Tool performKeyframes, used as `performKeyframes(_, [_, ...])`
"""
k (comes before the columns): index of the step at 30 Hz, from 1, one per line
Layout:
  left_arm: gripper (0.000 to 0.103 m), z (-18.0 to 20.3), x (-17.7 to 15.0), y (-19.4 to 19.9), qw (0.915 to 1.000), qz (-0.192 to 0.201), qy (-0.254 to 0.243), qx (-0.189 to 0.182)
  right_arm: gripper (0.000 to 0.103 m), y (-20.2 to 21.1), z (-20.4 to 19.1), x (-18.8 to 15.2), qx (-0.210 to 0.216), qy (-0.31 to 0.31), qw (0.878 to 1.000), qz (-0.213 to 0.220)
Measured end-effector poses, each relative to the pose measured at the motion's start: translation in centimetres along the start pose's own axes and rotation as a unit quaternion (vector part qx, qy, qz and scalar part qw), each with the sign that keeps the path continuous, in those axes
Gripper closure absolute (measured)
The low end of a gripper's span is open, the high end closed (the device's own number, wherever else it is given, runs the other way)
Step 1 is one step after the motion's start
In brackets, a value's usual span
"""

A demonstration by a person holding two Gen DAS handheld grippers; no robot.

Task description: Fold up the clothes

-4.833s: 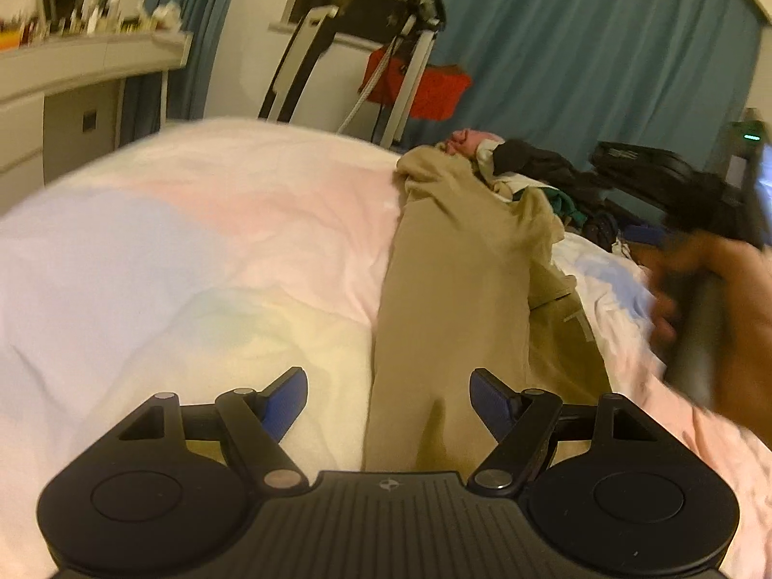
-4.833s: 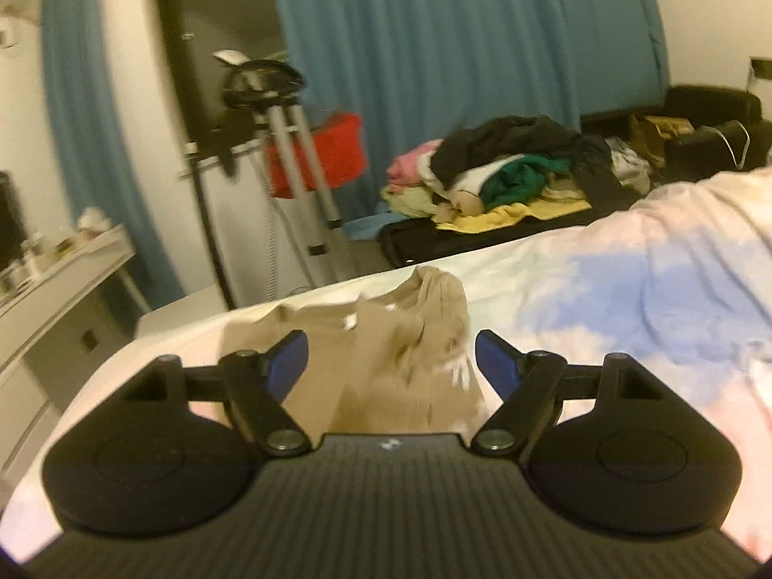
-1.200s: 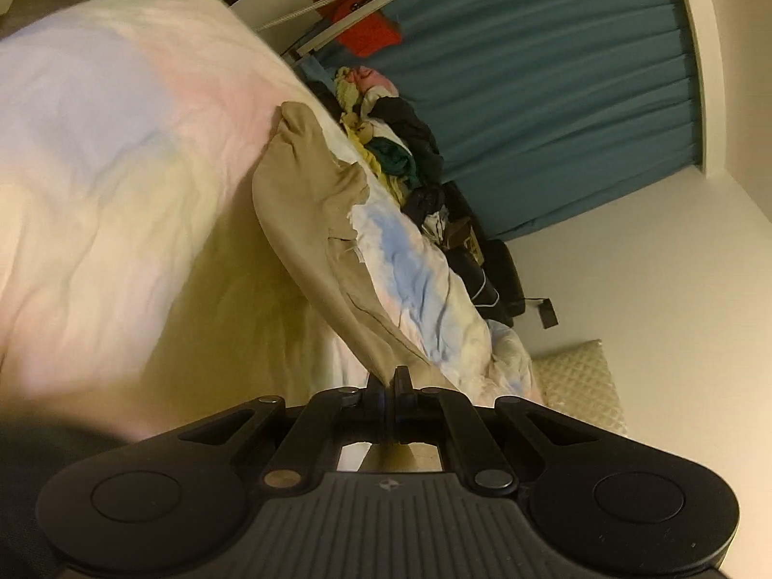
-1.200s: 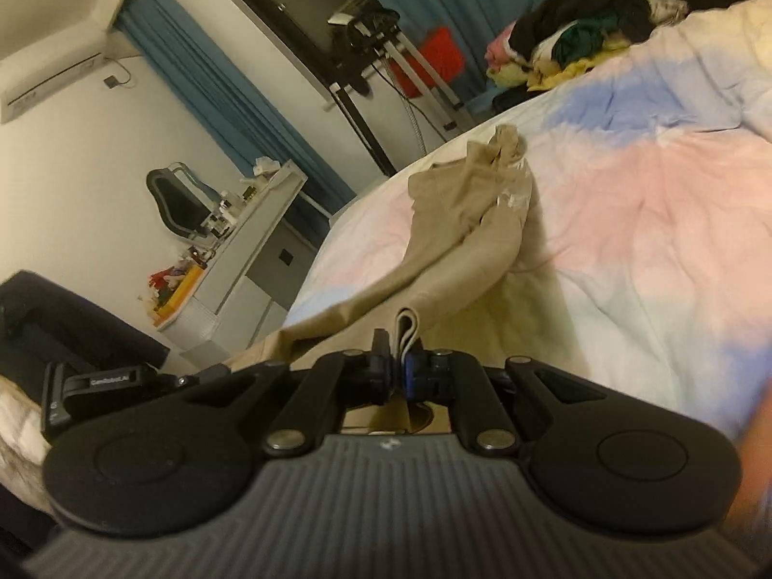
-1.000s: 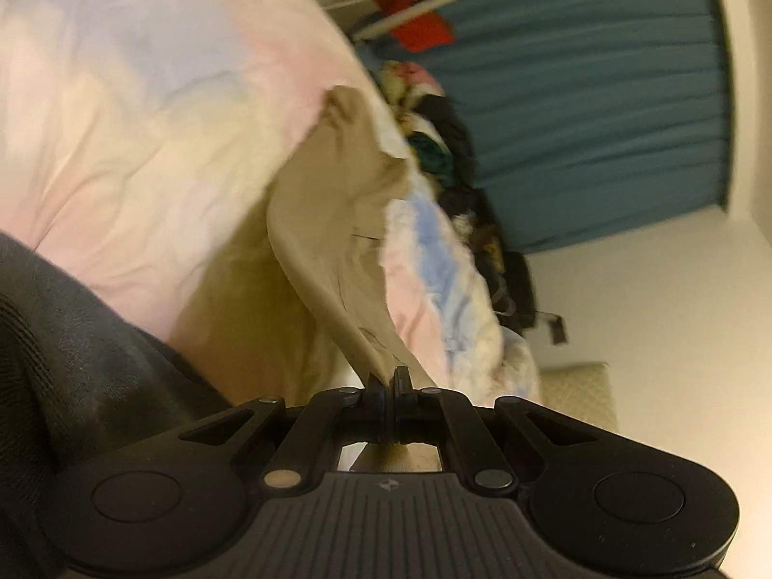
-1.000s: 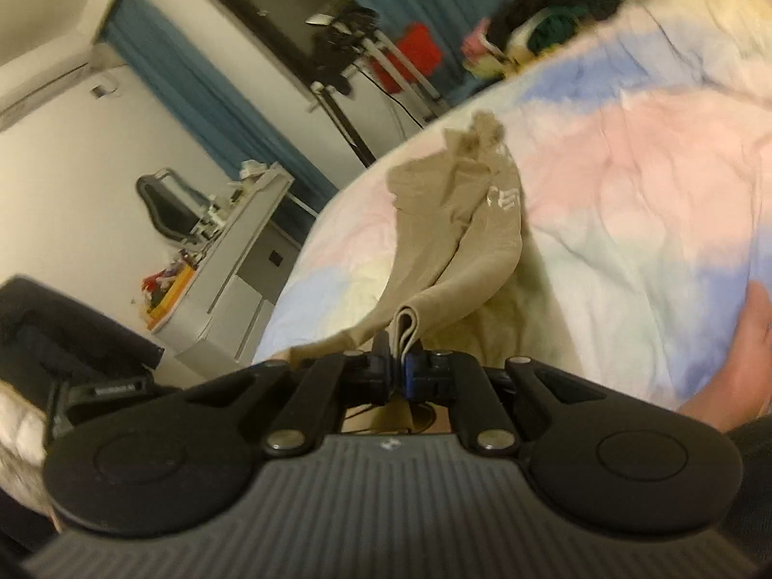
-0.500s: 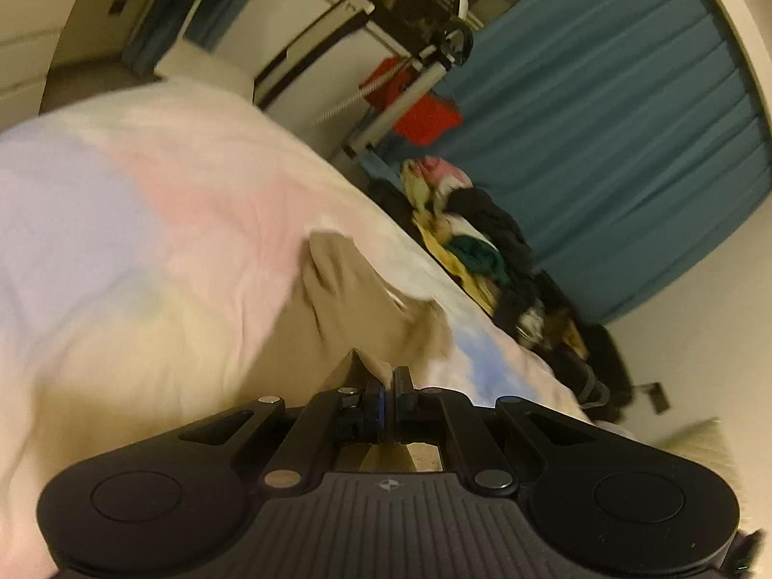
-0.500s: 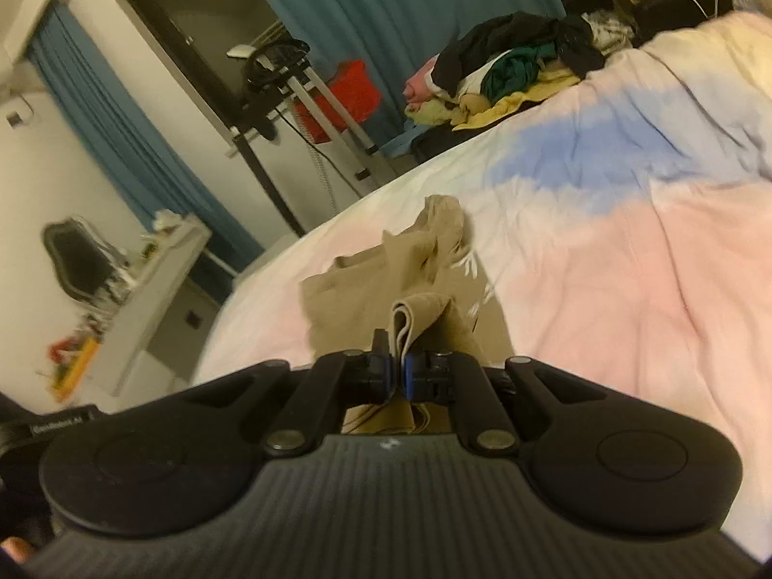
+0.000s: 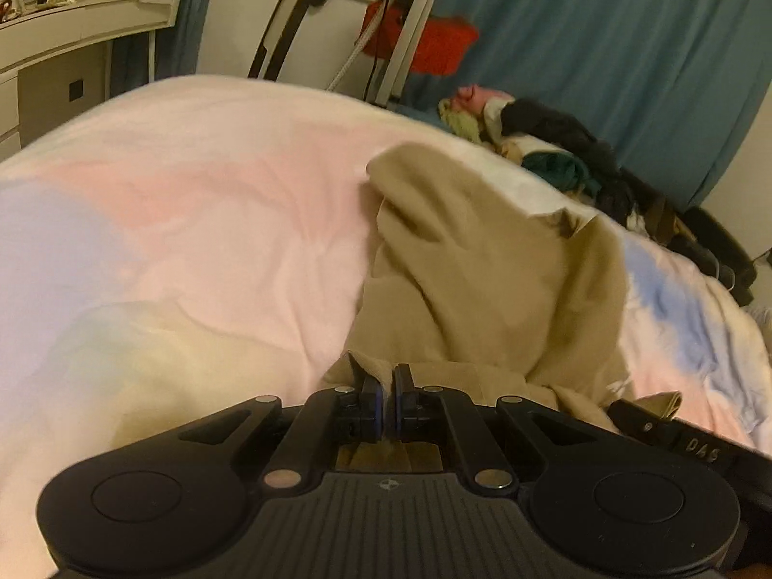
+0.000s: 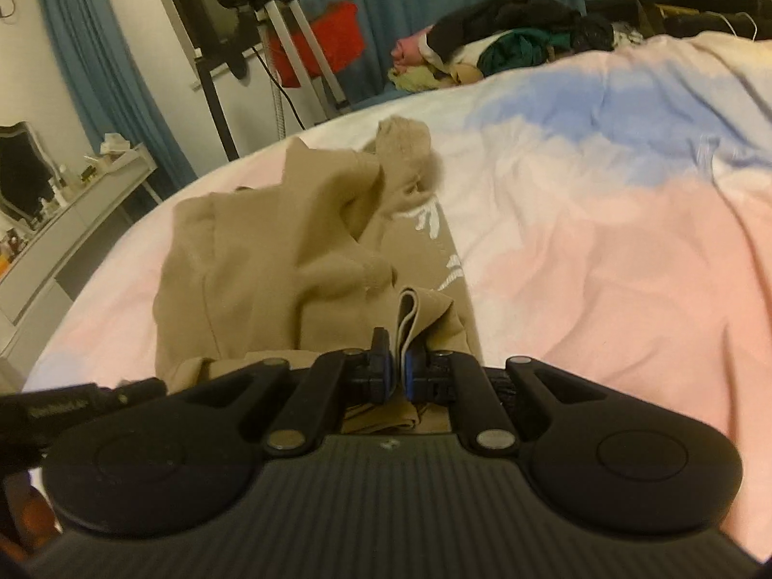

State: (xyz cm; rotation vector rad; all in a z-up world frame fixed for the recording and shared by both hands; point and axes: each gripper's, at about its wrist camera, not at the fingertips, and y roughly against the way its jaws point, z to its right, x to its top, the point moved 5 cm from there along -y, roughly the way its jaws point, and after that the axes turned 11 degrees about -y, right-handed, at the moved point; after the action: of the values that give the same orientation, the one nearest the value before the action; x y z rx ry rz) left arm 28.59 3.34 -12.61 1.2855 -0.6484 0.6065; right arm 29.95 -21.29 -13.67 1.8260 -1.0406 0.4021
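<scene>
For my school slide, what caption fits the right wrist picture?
Right gripper shut on tan trousers lying on a pastel bedspread.

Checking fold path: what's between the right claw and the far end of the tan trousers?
Right wrist view: only the tan trousers themselves, bunched in folds on the bedspread, between right claw and their far end.

Counts, both wrist views:

- Grippers: two. Left gripper (image 9: 385, 398) and right gripper (image 10: 395, 364), two fingers each.
- Tan garments: one, tan trousers (image 9: 482, 280), bunched just ahead of both pairs of fingers, cloth pinched between each pair.
- Beds: one, under a single pastel duvet (image 9: 193, 222).
- Clothes piles: one heap (image 10: 502, 43) far beyond the fingertips; items in it too tangled to count, perhaps five or more.
- Curtains: teal curtain (image 9: 627, 48) behind heap; panel count unclear.
- Red cloths: one (image 10: 337, 34), up and left of the right fingers.
- Desks: one (image 9: 72, 48), far left.
</scene>
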Motion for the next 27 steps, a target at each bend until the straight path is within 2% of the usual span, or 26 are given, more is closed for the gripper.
performKeyframes(3, [0.096,0.0,0.1,0.2,1.0000,-0.003,-0.006,-0.005,0.093,0.4,-0.5,0.2,-0.004,0.005,1.000,0.000])
performKeyframes(4, [0.090,0.1,0.2,0.6,0.9999,0.000,-0.014,-0.009,0.092,0.7,-0.6,0.2,-0.006,0.007,1.000,0.001])
performKeyframes(8, [0.054,0.7,0.2,2.7,0.9994,0.017,-0.028,-0.013,0.089,2.2,-1.3,0.0,-0.011,0.022,1.000,-0.002])
performKeyframes(9, [0.052,1.0,0.2,3.4,0.9990,0.023,-0.037,-0.009,0.080,2.9,-1.5,0.0,-0.010,0.027,1.000,0.002])
performKeyframes(10, [0.047,1.3,0.2,4.2,0.9985,0.030,-0.045,-0.005,0.057,3.5,-1.7,-0.1,-0.006,0.031,0.999,0.005])
performKeyframes(11, [0.039,1.7,0.1,5.1,0.9979,0.038,-0.052,-0.003,0.043,4.2,-1.7,-0.2,-0.004,0.033,0.999,0.011])
performKeyframes(12, [0.035,2.0,0.0,6.0,0.9972,0.047,-0.059,-0.003,0.025,5.2,-1.7,-0.3,-0.001,0.032,0.999,0.019])
performKeyframes(13, [0.025,2.2,-0.1,6.8,0.9967,0.053,-0.061,-0.003,0.021,6.1,-1.7,-0.4,0.002,0.031,0.999,0.028])
performKeyframes(14, [0.020,2.4,-0.3,7.8,0.9961,0.060,-0.064,-0.002,0.021,7.2,-1.7,-0.4,0.004,0.031,0.999,0.034])
performKeyframes(19, [0.020,3.2,-1.9,11.6,0.9964,0.062,-0.055,-0.017,0.021,11.9,-1.4,-0.8,0.014,0.001,0.999,0.049])
performKeyframes(24, [0.020,3.3,-5.0,13.7,0.9982,0.009,0.000,-0.060,0.021,14.9,-1.4,-1.8,0.050,-0.055,0.997,0.037])
performKeyframes(27, [0.020,2.9,-7.1,13.9,0.9917,-0.033,0.058,-0.110,0.021,16.0,-0.4,-3.4,0.066,-0.110,0.992,0.010])
